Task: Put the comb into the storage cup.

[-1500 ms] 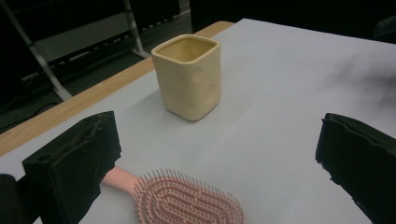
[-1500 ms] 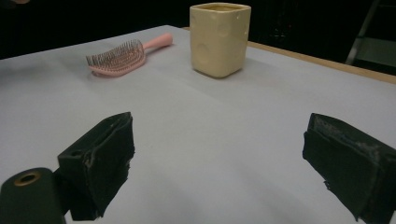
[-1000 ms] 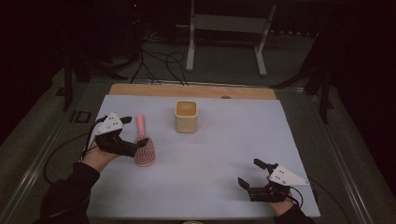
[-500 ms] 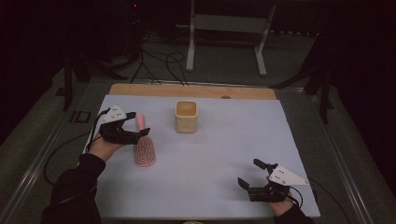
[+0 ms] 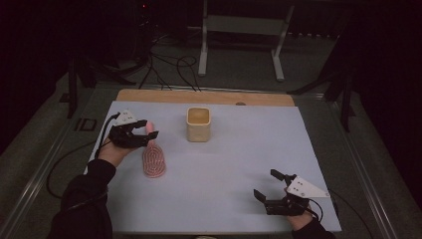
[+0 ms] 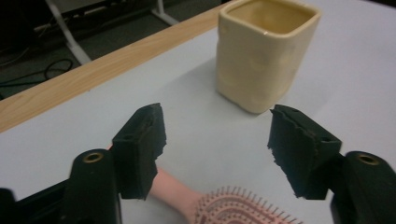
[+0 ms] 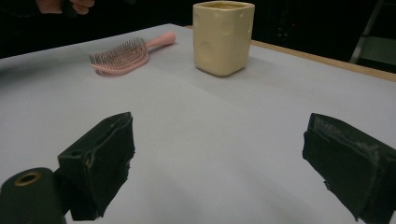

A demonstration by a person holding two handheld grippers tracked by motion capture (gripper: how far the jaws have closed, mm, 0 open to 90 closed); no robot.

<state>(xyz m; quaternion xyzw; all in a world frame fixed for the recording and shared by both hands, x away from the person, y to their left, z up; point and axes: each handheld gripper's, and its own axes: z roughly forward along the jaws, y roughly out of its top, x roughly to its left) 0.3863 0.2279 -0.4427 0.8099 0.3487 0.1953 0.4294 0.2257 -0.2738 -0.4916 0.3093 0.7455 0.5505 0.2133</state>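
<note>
Both tongs [image 5: 148,134] [image 5: 271,190] gape, left closing over the half-hidden hairbrush [image 5: 154,160] handle.

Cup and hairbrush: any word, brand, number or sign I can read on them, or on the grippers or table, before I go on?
None can be read.
Cup: plain cream walls with shallow round dimples, no print.
Pink hairbrush: no mark shows on handle or bristle side.
Left gripper and right gripper: bare black pads, no label.
Table: plain pale sheet, wooden strip at the far edge, no writing.
</note>
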